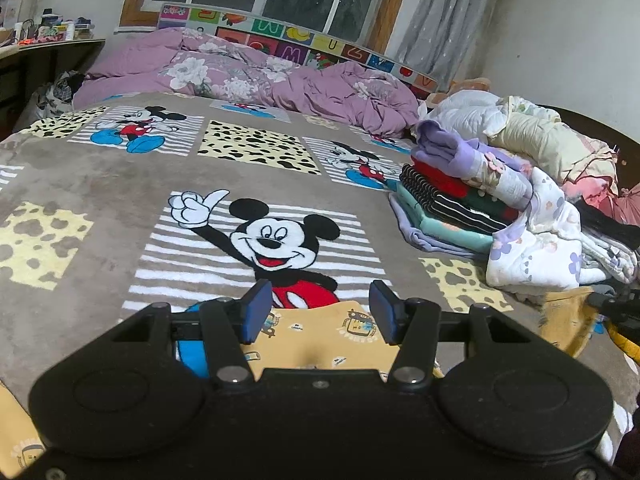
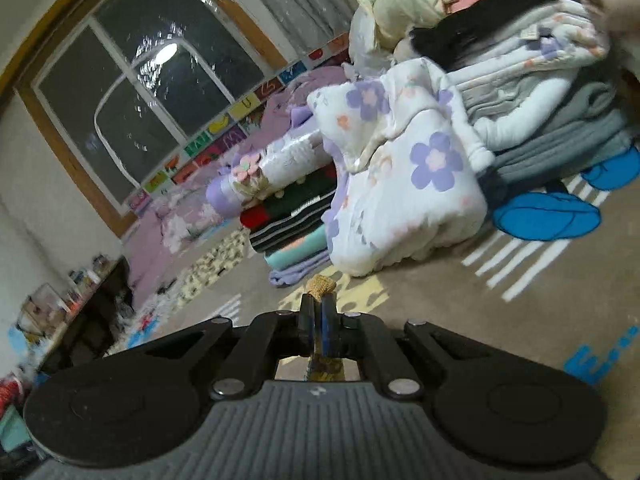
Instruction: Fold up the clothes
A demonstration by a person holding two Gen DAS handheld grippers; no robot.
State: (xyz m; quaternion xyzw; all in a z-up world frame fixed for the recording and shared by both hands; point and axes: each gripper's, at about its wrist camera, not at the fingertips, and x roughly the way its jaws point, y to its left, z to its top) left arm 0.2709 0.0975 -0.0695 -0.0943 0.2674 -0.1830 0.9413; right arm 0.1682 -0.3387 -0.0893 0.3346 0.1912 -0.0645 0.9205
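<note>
Tongs first: our left tongs [image 1: 320, 308] point forward and slightly down over the bed, their blue pads [image 1: 256, 312] standing about half apart with nothing pinched; beneath and between them lies the yellow printed garment [image 1: 320, 340], flat on the brown cartoon blanket [image 1: 100, 208]. Our right tongs [image 2: 318, 320] are tilted and rolled to one side, so that the room leans in their view, and their pads are pressed together on a ribbed yellow edge of fabric [image 2: 320, 284] that pokes out past the tips; more of that cloth shows behind the pads. In the left view the yellow garment runs sideways across the bottom, from the left corner under the tongs towards a further yellow part at the right edge, so its long axis seems to lie across us; we cannot tell where its ends are. Ahead of the left tongs the blanket lies open and bare up to the rumpled purple quilt [image 1: 248, 68] by the headboard. To the right the room is tighter: a folded stack of clothes [image 1: 448, 196] sits beside a white flowered bundle [image 2: 404, 184], with more heaped laundry behind. That flowered bundle is near the right tongs, with a strip of blanket between.
</note>
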